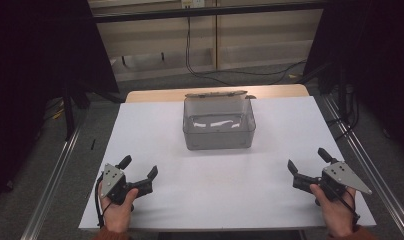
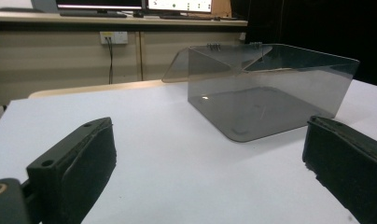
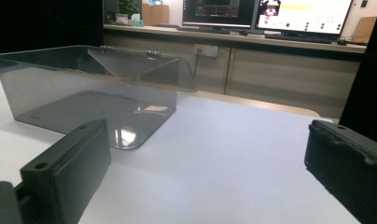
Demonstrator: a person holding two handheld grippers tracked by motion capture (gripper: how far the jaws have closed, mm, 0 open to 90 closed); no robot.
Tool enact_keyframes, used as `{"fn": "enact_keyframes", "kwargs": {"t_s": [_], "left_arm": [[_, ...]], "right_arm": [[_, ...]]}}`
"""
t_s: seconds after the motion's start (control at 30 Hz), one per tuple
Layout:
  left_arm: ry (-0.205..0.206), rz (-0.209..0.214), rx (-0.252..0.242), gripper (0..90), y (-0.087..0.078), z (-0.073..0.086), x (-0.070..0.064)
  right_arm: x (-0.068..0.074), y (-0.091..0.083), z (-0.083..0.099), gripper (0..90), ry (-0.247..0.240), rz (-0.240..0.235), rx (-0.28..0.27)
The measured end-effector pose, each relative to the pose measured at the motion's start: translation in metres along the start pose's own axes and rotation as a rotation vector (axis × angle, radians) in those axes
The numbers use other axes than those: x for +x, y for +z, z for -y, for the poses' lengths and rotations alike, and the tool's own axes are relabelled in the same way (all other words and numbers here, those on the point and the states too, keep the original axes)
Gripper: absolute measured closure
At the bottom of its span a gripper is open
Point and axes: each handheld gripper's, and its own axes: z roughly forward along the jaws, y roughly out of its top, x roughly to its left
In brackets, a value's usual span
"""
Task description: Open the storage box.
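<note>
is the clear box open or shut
Open. The box has its hinged lid swung back behind the far wall, leaving the top uncovered.

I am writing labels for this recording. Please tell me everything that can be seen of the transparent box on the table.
The box is a rectangular container of smoky grey see-through plastic, with rounded bottom corners. It stands upright on the white table, toward the far middle, and looks empty. Its lid is open, hinged by two small metal hinges on the far rim and tilted back beyond it. Light glints on the bottom. Neither gripper touches it; only the table does.
</note>
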Motion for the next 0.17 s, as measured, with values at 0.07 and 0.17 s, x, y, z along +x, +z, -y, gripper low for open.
{"fn": "enact_keyframes", "kwargs": {"t_s": [0.07, 0.17], "left_arm": [[-0.014, 0.012, 0.004, 2.6, 0.0018, 0.0001, -0.0012], [-0.013, 0.014, 0.011, 2.7, 0.0023, 0.0000, -0.0019]], "right_arm": [[0.0004, 0.0018, 0.0003, 0.0, 0.007, -0.006, -0.004], [-0.0004, 0.0033, 0.0005, 0.0, 0.019, -0.011, 0.002]]}}
